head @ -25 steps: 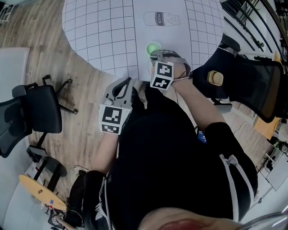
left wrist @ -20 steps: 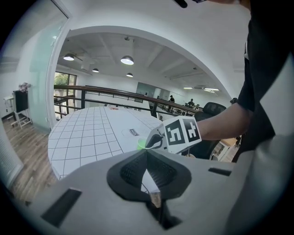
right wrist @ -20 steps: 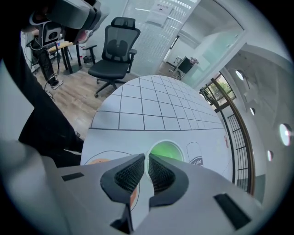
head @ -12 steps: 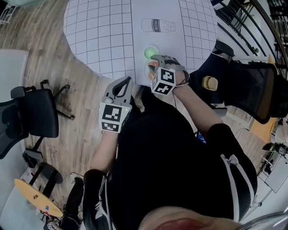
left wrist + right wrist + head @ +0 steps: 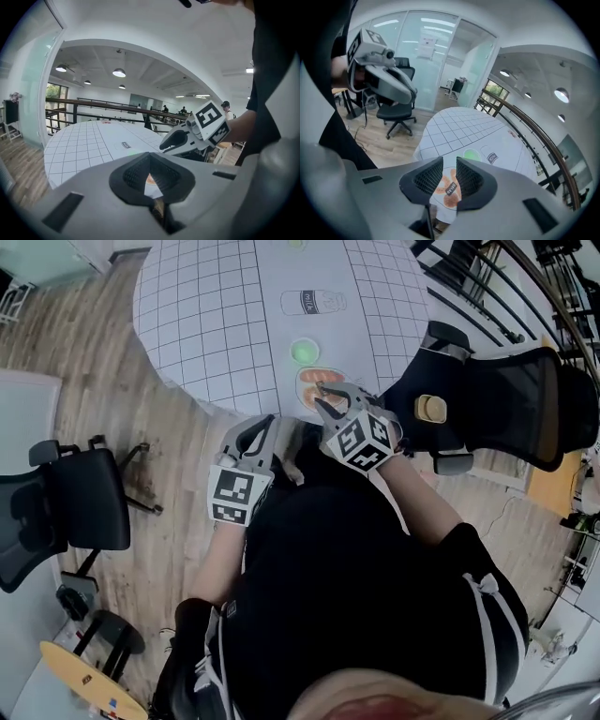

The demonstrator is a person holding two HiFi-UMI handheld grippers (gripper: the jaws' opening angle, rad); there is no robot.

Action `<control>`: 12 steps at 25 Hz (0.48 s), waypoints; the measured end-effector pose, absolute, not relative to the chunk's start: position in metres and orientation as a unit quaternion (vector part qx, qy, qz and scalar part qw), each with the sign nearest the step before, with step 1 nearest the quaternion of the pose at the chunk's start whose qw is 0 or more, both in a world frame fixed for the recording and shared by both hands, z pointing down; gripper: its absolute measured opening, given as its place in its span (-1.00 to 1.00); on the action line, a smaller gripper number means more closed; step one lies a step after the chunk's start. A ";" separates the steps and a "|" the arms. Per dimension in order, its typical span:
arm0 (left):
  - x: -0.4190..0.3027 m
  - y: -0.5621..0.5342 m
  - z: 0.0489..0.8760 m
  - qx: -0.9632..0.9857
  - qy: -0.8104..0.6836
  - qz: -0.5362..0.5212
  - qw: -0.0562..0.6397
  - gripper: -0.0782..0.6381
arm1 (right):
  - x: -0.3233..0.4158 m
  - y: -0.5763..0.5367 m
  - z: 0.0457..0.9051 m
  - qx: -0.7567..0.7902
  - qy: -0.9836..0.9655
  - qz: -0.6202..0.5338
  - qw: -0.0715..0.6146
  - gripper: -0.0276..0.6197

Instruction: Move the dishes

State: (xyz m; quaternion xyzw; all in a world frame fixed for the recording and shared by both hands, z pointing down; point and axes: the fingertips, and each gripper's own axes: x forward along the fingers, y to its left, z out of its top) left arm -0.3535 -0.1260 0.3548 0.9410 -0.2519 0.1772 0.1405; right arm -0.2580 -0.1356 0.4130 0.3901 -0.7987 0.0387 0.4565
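Head view: the green dish (image 5: pixel 304 351) sits on the desk (image 5: pixel 206 324), between the milk picture (image 5: pixel 312 302) and the bread picture (image 5: pixel 312 382). My right tongs (image 5: pixel 323 397) hang over the bread picture at the near edge and point up the desk, so the dish lies straight ahead of them, just past that picture. My left tongs (image 5: pixel 269 423) are off the desk's edge, lower and to the left, well apart from the dish. I judge the right hand the nearer one for whatever comes next.

Left gripper view: the left tongs (image 5: pixel 150 157) have their tips together and carry nothing; only a sliver of the bread picture shows through the gap behind the tips. The right tongs (image 5: pixel 164 145) cross in front, to the right. The dish is a faint green smear beyond; I can't read more of it here.

Right gripper view: the right tongs (image 5: pixel 449 161) stand a narrow way apart, having just been closing part way, and nothing is between the pads. Through the gap I see the bread picture (image 5: pixel 449 190) on the desk below. The green dish (image 5: pixel 471 153) is ahead and slightly right of the gap. It is round, so no long axis to line up with; I'd only need to reach forward and a touch right.
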 end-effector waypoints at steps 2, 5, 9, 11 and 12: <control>-0.356 -0.120 0.351 0.944 -0.242 0.178 0.136 -0.77 | -0.265 -0.118 0.398 0.398 -0.811 0.050 0.425 -0.69; -0.359 -0.116 0.330 0.948 -0.243 0.167 0.120 -0.77 | -0.272 -0.096 0.372 0.402 -0.840 0.069 0.357 -0.79; -0.355 -0.116 0.290 0.952 -0.255 0.140 0.095 -0.77 | -0.257 -0.080 0.336 0.427 -0.862 0.096 0.257 -0.82; -0.349 -0.118 0.272 0.952 -0.266 0.125 0.083 -0.77 | -0.245 -0.072 0.319 0.437 -0.866 0.093 0.224 -0.83; -0.345 -0.118 0.265 0.951 -0.273 0.119 0.079 -0.77 | -0.238 -0.068 0.312 0.442 -0.867 0.086 0.215 -0.83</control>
